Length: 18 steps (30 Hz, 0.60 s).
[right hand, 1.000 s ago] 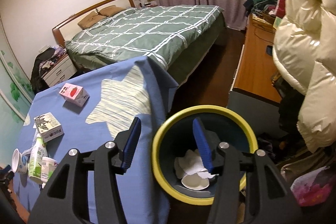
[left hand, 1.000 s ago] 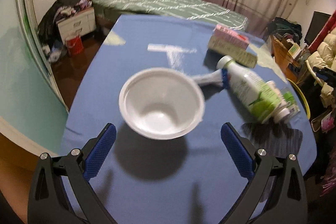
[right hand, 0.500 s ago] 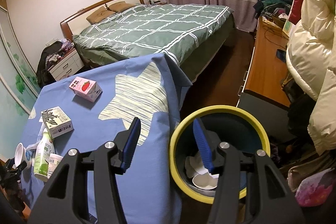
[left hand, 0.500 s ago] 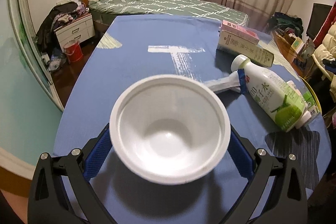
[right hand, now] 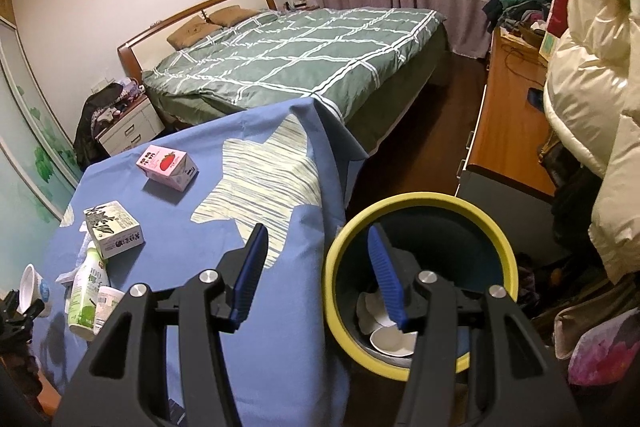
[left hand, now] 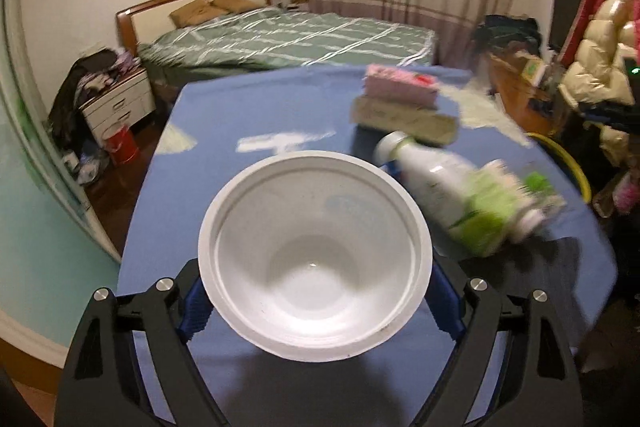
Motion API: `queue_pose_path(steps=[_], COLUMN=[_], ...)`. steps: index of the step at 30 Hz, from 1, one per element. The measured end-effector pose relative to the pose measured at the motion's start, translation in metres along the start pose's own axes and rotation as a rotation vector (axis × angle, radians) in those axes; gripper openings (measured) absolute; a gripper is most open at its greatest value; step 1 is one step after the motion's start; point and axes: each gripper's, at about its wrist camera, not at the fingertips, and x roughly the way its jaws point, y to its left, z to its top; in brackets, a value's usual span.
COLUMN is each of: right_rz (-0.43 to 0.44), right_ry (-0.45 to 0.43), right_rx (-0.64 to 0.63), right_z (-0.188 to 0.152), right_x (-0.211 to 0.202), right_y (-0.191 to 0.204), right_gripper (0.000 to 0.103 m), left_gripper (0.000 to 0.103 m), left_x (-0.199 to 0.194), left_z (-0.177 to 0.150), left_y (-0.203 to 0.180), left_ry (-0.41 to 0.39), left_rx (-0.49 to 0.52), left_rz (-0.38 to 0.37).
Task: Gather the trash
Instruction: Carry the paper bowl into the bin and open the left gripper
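My left gripper (left hand: 316, 297) is shut on a white plastic cup (left hand: 314, 227), mouth facing the camera, held just above the blue tablecloth (left hand: 224, 123). The cup also shows far left in the right wrist view (right hand: 34, 289). Behind it lie a white and green bottle (left hand: 468, 199), a beige carton (left hand: 404, 117) and a pink carton (left hand: 400, 83). My right gripper (right hand: 318, 269) is open and empty, over the table's edge beside the yellow-rimmed bin (right hand: 420, 279), which holds white trash (right hand: 390, 339).
In the right wrist view the bottle (right hand: 86, 297), a small white cup (right hand: 108, 307), a beige carton (right hand: 114, 229) and a pink strawberry carton (right hand: 168, 165) lie on the table. A bed (right hand: 300, 67) stands behind; a wooden desk (right hand: 516, 115) and a cream jacket (right hand: 592, 75) to the right.
My left gripper moved in around the white cup, closed on it and lifted it slightly. My right gripper drifted back and left from the bin, staying open.
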Motion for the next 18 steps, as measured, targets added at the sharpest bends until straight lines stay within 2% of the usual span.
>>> queue_pose_path(steps=[5, 10, 13, 18], right_rz=[-0.040, -0.105, -0.145, -0.189], right_ry=[-0.036, -0.060, -0.066, -0.074], right_rx=[0.009, 0.040, 0.054, 0.082], right_z=[-0.011, -0.028, -0.036, -0.050], right_x=[-0.019, -0.038, -0.046, -0.058], right_y=[-0.016, -0.046, -0.063, -0.089], right_gripper=[0.050, 0.050, 0.050, 0.050], left_gripper=[0.085, 0.085, 0.085, 0.085], left_x=[-0.016, 0.002, 0.025, 0.069], left_z=[0.034, 0.079, 0.103, 0.134], left_y=[-0.040, -0.113, -0.169, -0.264], left_ry=[-0.046, -0.064, -0.038, 0.049], left_rx=[0.053, 0.176, 0.246, 0.329], left_rz=[-0.134, -0.288, -0.380, -0.527])
